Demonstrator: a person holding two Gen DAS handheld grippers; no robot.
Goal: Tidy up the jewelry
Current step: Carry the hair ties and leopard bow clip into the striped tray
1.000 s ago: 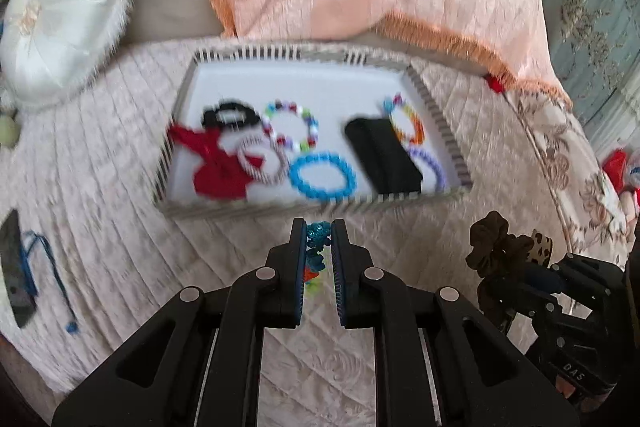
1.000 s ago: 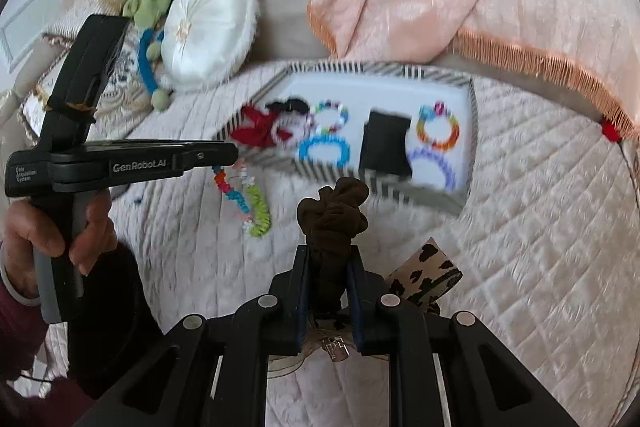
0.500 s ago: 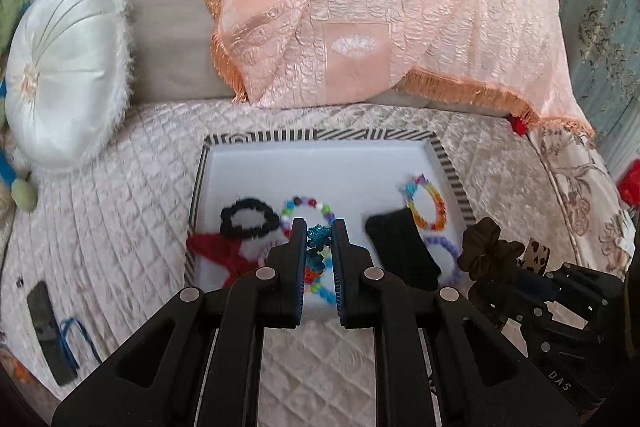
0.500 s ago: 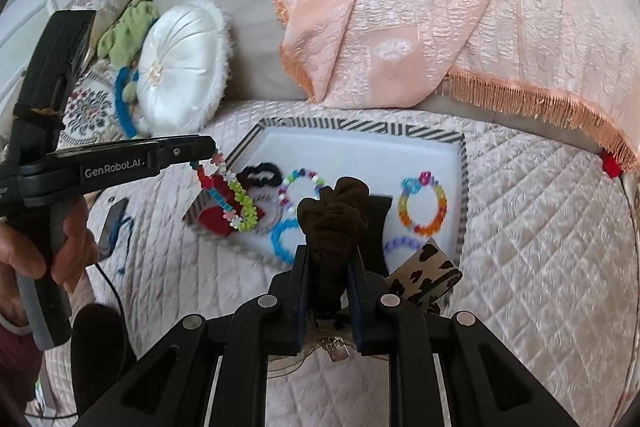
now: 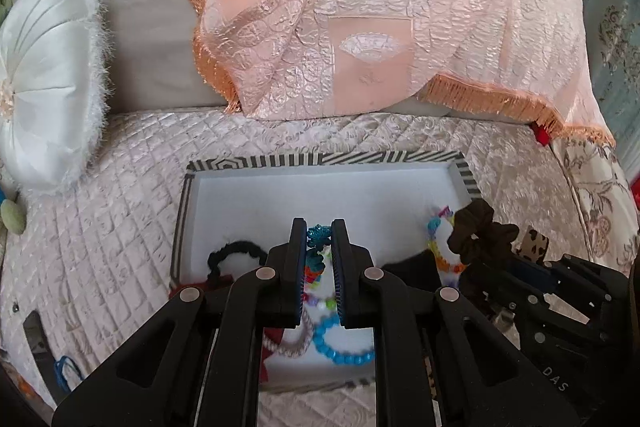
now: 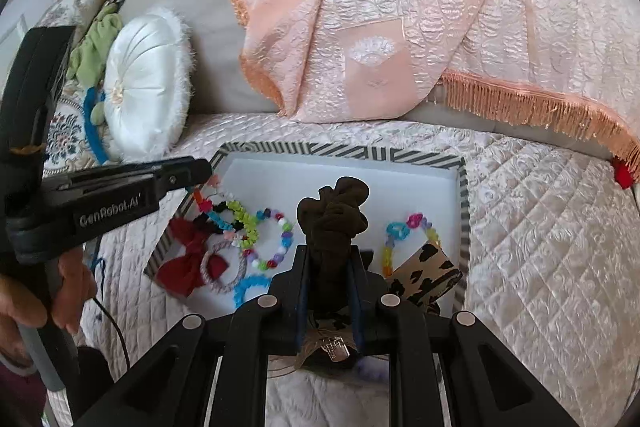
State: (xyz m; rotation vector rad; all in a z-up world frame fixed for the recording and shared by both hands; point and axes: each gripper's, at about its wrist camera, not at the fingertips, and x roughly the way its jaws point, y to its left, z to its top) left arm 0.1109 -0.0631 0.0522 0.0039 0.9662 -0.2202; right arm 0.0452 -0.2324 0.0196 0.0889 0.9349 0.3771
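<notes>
A striped-rim white tray (image 5: pixel 320 160) (image 6: pixel 344 151) lies on the quilted bed. It holds a black hair tie (image 5: pixel 236 251), a red bow (image 6: pixel 188 259), several bead bracelets (image 6: pixel 272 239) and a black cloth. My left gripper (image 5: pixel 319 233) is shut on a colourful flower-bead bracelet (image 6: pixel 236 215) that hangs over the tray's left part. My right gripper (image 6: pixel 330 255) is shut on a brown scrunchie (image 6: pixel 334 211) (image 5: pixel 478 231), with a leopard-print scrunchie (image 6: pixel 424 275) beside it, over the tray's near right part.
A peach fringed blanket (image 5: pixel 380 19) drapes behind the tray. A white round cushion (image 5: pixel 44 79) sits at left. A dark object with a blue cord (image 5: pixel 44 347) lies on the quilt at near left.
Both grippers have moved forward from the quilt in front of the tray to above it, carrying the bead bracelet and the brown scrunchie.
</notes>
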